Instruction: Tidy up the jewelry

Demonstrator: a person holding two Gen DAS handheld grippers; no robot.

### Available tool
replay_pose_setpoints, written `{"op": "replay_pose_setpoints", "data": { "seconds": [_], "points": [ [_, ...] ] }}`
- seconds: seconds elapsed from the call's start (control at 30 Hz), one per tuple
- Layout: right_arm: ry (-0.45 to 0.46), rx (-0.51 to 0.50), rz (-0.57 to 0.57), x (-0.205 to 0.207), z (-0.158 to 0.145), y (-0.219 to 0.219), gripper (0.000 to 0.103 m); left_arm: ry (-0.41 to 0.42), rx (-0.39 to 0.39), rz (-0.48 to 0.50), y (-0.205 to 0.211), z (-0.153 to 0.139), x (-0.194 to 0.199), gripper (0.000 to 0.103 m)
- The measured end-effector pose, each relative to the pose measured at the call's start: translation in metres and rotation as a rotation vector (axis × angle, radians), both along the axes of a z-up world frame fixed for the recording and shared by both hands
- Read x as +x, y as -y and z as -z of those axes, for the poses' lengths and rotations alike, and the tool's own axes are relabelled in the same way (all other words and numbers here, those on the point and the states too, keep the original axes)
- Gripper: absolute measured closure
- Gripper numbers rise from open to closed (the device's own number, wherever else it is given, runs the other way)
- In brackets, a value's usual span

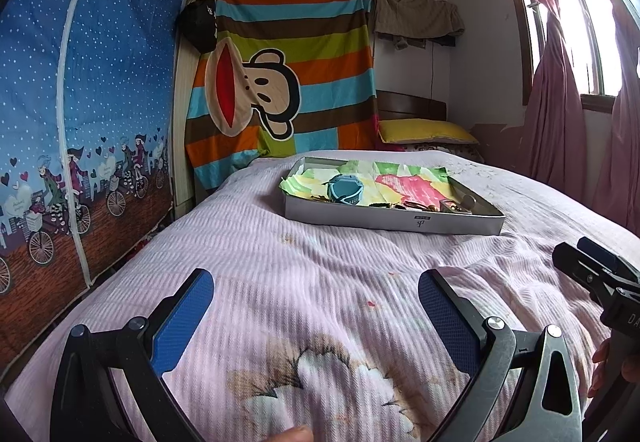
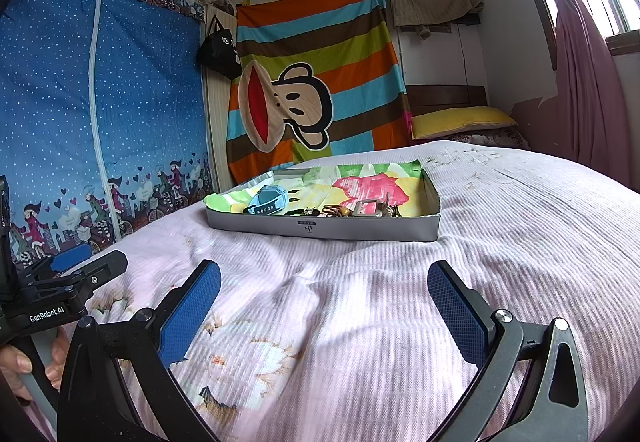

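A grey metal tray [image 1: 394, 221] [image 2: 320, 231] lies on the bed, lined with a colourful cloth [image 1: 404, 182] [image 2: 360, 182]. In it lie a blue watch [image 1: 345, 191] [image 2: 267, 199], a silver buckle [image 2: 368, 208] and small jewelry pieces [image 2: 336, 211] along the near wall. My left gripper [image 1: 316, 292] is open and empty, low over the bedspread, short of the tray. My right gripper [image 2: 324, 282] is open and empty, also short of the tray. Each gripper shows at the edge of the other's view: the right one [image 1: 600, 274], the left one [image 2: 80, 266].
The pink ribbed bedspread [image 1: 320, 262] [image 2: 500, 222] covers the bed. A blue fabric wardrobe [image 1: 80, 102] stands at the left, a striped monkey cloth [image 1: 288, 82] hangs behind, a yellow pillow [image 1: 424, 132] lies at the head, and pink curtains [image 1: 560, 102] hang at the right.
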State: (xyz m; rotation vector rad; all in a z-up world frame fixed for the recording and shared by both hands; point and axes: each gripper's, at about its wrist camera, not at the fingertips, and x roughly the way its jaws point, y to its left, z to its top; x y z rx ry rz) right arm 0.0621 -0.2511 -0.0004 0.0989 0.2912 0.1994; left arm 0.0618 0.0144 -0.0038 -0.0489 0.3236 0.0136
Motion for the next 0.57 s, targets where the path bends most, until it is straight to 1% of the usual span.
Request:
{"op": "replay_pose_setpoints", "data": {
  "seconds": [0.3, 0.57],
  "points": [
    [0.000, 0.000, 0.000, 0.0002, 0.0004, 0.0000, 0.001, -0.003, -0.004, -0.025, 0.0014, 0.0011, 0.0015, 0.000],
    [0.000, -0.004, 0.002, 0.0003, 0.0000, 0.0010, 0.001, -0.003, -0.006, -0.025, 0.0014, 0.0015, 0.0015, 0.000]
  ]
}}
